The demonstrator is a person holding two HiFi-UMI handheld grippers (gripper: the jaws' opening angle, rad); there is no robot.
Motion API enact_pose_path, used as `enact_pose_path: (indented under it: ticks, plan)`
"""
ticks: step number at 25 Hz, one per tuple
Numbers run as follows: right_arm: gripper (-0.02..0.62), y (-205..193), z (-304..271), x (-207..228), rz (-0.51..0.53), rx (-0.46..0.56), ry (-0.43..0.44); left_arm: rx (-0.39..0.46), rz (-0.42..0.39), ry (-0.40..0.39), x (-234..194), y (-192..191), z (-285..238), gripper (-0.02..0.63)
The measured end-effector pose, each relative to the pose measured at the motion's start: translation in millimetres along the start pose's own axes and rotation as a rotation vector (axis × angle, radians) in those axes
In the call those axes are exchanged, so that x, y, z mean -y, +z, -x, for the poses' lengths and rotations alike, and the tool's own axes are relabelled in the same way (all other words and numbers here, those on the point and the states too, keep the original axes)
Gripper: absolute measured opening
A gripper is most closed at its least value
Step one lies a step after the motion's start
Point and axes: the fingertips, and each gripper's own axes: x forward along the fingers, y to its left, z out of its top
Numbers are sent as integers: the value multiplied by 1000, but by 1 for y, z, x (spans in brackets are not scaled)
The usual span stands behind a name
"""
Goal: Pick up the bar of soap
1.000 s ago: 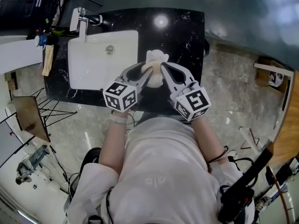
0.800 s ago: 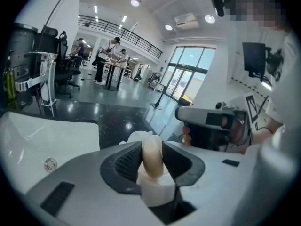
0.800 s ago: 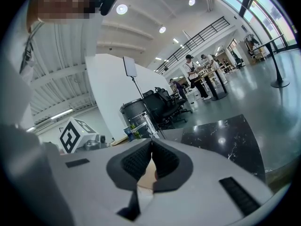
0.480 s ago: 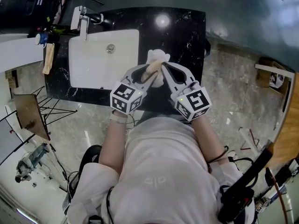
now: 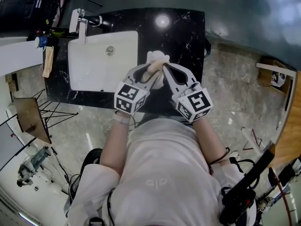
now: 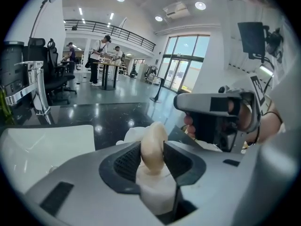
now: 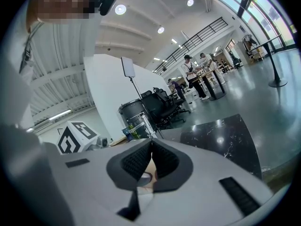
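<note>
A beige bar of soap [image 5: 158,66] is held on edge above the black counter [image 5: 183,32], just in front of a lumpy white object [image 5: 155,56]. My left gripper [image 5: 154,70] has the bar between its pads, and its jaws are opening. In the left gripper view the soap [image 6: 153,142] stands upright between both black pads [image 6: 128,161], with the white object [image 6: 157,192] below it. My right gripper [image 5: 164,68] is shut, its tip right beside the soap. In the right gripper view its jaws [image 7: 150,149] meet with nothing between them.
A white sink [image 5: 75,79] with a chrome faucet [image 5: 81,22] is set in the counter's left half. Bottles [image 5: 42,40] and a wooden item [image 5: 47,60] stand at its left edge. The counter's front edge runs just under the grippers.
My left gripper has shifted right, closer to the right one, with the soap still between its jaws. The right gripper has stayed in place.
</note>
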Motion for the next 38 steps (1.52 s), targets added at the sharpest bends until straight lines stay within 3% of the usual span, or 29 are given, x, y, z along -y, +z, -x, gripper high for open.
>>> enact_pose_path:
  ticks: [8, 28, 38]
  plan:
    - [17, 2, 1, 0, 5, 2, -5, 19, -18, 22, 1, 2, 2, 132]
    - [17, -1, -3, -12, 11, -13, 35, 163, 212, 7, -11, 10, 33, 120]
    - [17, -3, -5, -24, 25, -23, 70, 209, 256, 26, -13, 12, 48, 120]
